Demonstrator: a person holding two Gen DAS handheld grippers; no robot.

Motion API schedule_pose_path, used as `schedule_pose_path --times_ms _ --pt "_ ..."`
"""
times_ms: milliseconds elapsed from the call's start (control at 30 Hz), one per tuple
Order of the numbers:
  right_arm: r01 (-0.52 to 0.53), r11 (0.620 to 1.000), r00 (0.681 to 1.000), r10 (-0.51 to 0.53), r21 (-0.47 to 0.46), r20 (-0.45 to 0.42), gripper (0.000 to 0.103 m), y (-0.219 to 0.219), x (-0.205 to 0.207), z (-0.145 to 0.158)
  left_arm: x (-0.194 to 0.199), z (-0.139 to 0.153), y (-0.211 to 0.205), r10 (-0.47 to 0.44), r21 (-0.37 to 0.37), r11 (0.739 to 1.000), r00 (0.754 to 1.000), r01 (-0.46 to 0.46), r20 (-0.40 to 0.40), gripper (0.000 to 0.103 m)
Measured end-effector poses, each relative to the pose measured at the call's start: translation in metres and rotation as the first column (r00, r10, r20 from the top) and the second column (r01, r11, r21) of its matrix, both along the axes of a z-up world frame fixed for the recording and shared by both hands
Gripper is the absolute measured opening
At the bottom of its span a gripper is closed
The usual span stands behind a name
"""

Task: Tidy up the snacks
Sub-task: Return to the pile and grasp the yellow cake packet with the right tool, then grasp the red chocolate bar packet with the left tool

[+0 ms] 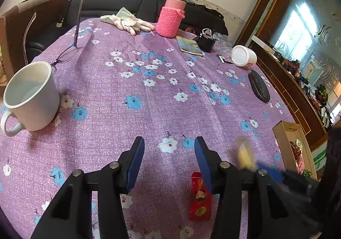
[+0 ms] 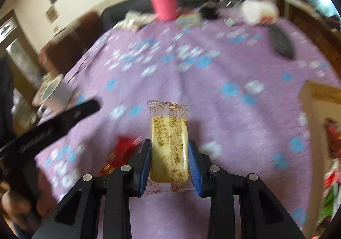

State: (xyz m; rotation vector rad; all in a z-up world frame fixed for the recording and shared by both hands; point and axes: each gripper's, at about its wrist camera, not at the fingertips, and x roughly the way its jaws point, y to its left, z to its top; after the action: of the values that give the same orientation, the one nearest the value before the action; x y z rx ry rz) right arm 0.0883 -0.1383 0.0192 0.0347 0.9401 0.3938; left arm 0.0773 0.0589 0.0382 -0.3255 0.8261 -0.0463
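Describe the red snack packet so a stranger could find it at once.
Start at the purple flowered tablecloth and come to its near edge. There the red snack packet lies flat beside the open left gripper. It alone is red with a cartoon face; the wrapper nearby is yellow.

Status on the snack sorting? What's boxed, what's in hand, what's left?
Done: the cardboard box at the table's right edge already holds several wrapped snacks. In hand: the right gripper is shut on a yellow biscuit packet. Left: the red snack packet lies on the tablecloth; the left gripper is open and empty.
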Motion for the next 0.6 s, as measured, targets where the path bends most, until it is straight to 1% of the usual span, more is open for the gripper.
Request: schedule_pose_path --times_ms 33,100,200,267,300,333,400,467,533,600 --pt "0.024 1.0 0.999 -0.023 -0.007 0.023 0.036 -0.005 0.001 0.001 0.0 0.001 -0.002 -0.015 -0.011 1.0 1.0 0.015 -0.002 0.047" --pt "0.055 0.998 0.998 -0.056 0.036 0.033 0.036 -0.019 0.004 -0.001 0.0 0.001 -0.007 -0.036 -0.014 0.999 0.999 0.036 -0.014 0.047" --pt "0.083 0.99 0.996 -0.085 0.113 0.014 0.036 -0.036 0.006 -0.015 -0.003 0.004 -0.022 -0.102 0.02 0.994 0.993 0.103 -0.062 0.047" --pt "0.084 0.988 0.996 -0.081 0.13 -0.03 0.036 -0.04 0.01 -0.021 -0.009 0.009 -0.03 -0.128 0.078 0.988 0.99 0.132 -0.06 0.044" --pt "0.079 0.985 0.997 -0.075 0.154 -0.034 0.036 -0.043 0.012 -0.02 -0.012 0.012 -0.032 -0.135 0.099 0.985 0.989 0.14 -0.054 0.039" --pt "0.082 0.983 0.997 -0.078 0.164 -0.028 0.036 -0.046 0.012 -0.018 -0.013 0.012 -0.034 -0.163 0.099 0.981 0.985 0.169 -0.065 0.036" --pt "0.082 0.983 0.996 -0.084 0.163 0.001 0.036 -0.05 0.011 -0.013 -0.012 0.008 -0.037 -0.212 0.072 0.973 0.972 0.22 -0.099 0.03" --pt "0.078 0.983 0.997 -0.082 0.167 0.016 0.036 -0.053 0.009 -0.009 -0.01 0.001 -0.042 -0.233 0.079 0.966 0.962 0.245 -0.141 0.03" --pt "0.071 0.98 0.997 -0.073 0.188 0.004 0.036 -0.055 0.01 -0.009 -0.008 -0.007 -0.047 -0.262 0.059 0.96 0.95 0.275 -0.172 0.03" --pt "0.065 0.976 0.998 -0.064 0.21 -0.014 0.036 -0.056 0.01 -0.01 -0.008 -0.013 -0.053 -0.268 0.075 0.955 0.945 0.286 -0.189 0.03"
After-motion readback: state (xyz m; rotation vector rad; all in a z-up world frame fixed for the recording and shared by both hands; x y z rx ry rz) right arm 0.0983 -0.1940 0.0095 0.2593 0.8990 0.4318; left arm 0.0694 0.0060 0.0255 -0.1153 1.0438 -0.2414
